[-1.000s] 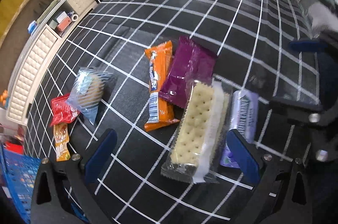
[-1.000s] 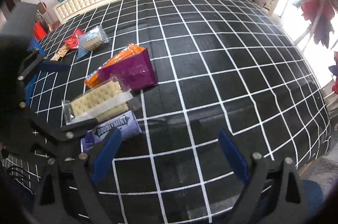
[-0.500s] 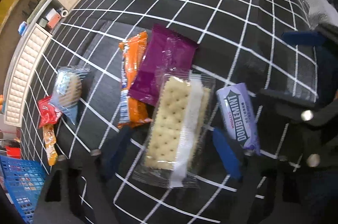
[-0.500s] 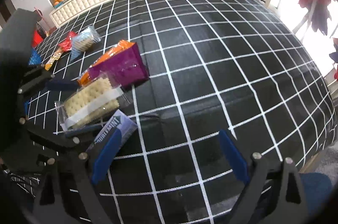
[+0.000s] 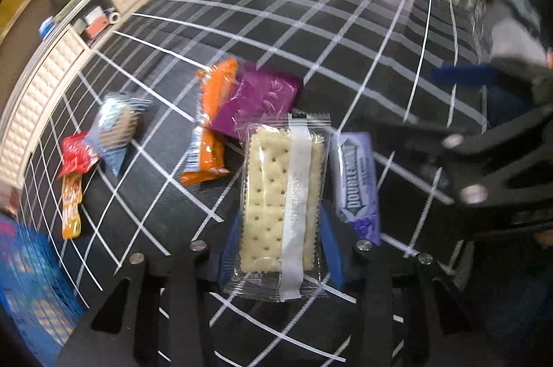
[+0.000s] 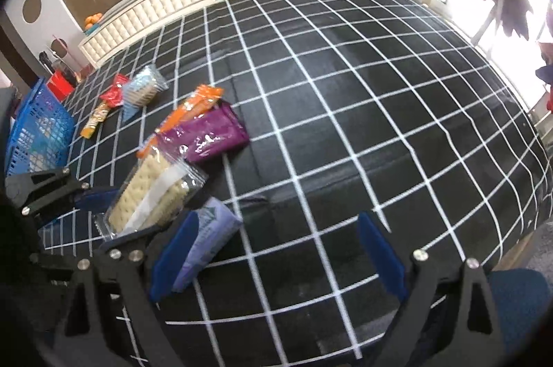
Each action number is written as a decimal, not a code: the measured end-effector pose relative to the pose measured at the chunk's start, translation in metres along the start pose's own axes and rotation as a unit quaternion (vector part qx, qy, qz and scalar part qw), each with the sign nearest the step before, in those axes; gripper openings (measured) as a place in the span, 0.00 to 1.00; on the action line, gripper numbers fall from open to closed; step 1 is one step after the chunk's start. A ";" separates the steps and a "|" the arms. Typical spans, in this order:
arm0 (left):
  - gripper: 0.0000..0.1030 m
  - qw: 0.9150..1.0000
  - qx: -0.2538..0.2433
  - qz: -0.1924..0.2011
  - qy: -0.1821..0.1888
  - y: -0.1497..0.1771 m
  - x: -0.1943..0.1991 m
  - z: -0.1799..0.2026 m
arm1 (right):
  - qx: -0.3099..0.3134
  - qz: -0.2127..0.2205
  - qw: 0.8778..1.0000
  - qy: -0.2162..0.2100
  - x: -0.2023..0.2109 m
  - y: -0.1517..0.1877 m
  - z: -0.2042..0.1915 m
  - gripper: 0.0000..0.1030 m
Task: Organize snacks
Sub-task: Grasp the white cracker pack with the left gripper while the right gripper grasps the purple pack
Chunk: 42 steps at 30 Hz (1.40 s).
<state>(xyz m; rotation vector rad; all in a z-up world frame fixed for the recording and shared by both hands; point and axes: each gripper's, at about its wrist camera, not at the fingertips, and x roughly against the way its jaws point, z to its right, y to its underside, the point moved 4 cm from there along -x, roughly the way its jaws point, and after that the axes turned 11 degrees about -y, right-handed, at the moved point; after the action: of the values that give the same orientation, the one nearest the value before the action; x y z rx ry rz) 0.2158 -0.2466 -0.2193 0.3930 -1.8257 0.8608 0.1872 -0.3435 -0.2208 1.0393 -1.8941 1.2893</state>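
Note:
A clear pack of crackers [image 5: 280, 194] sits between the blue pads of my left gripper [image 5: 279, 249]. The jaws are closing and the pads press on its two long sides. In the right wrist view the cracker pack [image 6: 152, 194] looks tilted up off the black checked cloth [image 6: 345, 90]. A purple Doublemint gum pack [image 5: 357, 183] lies just right of it. My right gripper [image 6: 276, 258] stands open over the cloth, with the gum pack [image 6: 211, 235] at its left finger [image 6: 172, 259] and nothing pressed between its pads.
A purple packet [image 5: 259, 100] overlaps an orange packet [image 5: 211, 138] beyond the crackers. Farther left lie a blue-clear biscuit pack [image 5: 114, 128], a red packet [image 5: 74, 152] and a small orange packet [image 5: 71, 208]. A blue basket [image 6: 34, 135] stands at the left edge. The table edge [image 6: 525, 221] runs at the right.
The left gripper's jaws have come in from wide open onto the cracker pack, and the pack now sits tilted between them. The right gripper has barely moved.

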 end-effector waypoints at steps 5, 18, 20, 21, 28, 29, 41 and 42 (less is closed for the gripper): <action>0.39 0.997 0.068 0.023 -0.019 0.007 0.019 -0.033 | 0.003 -0.006 1.000 -0.019 -0.005 -0.010 -0.015 0.92; 0.40 0.974 0.210 0.050 -0.064 0.034 0.042 -0.106 | -0.031 -0.054 0.998 -0.033 -0.046 -0.049 -0.036 0.92; 0.40 0.973 0.214 0.054 -0.071 0.035 0.043 -0.111 | -0.038 -0.059 0.997 0.009 -0.056 -0.056 -0.033 0.85; 0.40 0.972 0.217 0.056 -0.074 0.036 0.044 -0.112 | -0.049 -0.063 0.996 0.025 -0.061 -0.058 -0.029 0.81; 0.40 0.971 0.225 0.058 -0.062 0.033 0.031 -0.123 | -0.090 -0.088 0.991 0.048 -0.085 -0.059 -0.020 0.76; 0.40 0.971 0.223 0.057 -0.061 0.032 0.027 -0.122 | -0.090 -0.091 0.991 0.047 -0.087 -0.058 -0.021 0.76; 0.40 0.970 0.238 0.036 -0.024 0.027 -0.007 -0.129 | -0.086 -0.099 0.990 0.056 -0.110 -0.071 -0.041 0.76; 0.40 0.971 0.234 0.039 -0.022 0.027 -0.007 -0.127 | -0.071 -0.103 0.990 0.068 -0.113 -0.070 -0.046 0.76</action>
<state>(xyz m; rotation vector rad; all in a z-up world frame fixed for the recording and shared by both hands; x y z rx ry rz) 0.2869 -0.1381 -0.2096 0.6425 -1.6768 1.3525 0.3071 -0.2856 -0.2665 1.0163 -1.7007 1.0650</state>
